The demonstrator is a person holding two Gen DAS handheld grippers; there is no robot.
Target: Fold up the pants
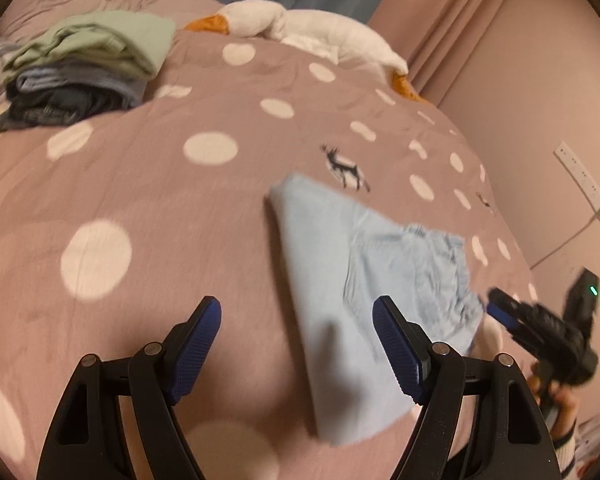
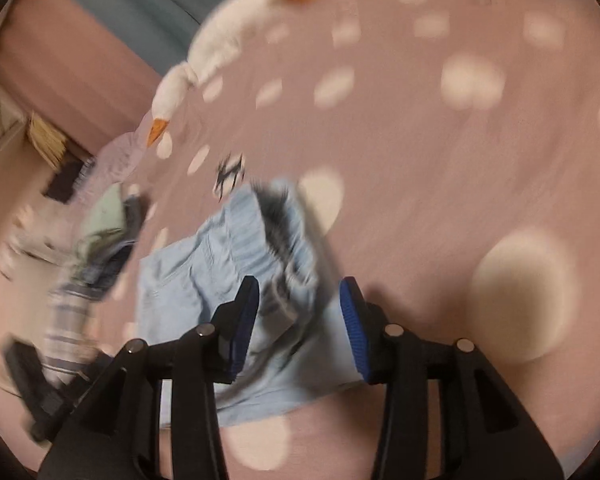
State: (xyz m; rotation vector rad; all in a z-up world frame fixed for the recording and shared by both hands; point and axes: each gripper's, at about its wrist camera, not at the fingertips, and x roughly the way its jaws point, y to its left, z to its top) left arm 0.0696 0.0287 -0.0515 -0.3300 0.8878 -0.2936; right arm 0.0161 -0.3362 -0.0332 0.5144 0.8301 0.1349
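Folded pants (image 1: pixel 360 280) on bed; both hand-held grippers seemingly open.

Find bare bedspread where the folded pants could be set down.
Free: the dotted bedspread between the clothes stack and the light blue pants. Crowded: near the stack, by the goose plush, and around the pants.
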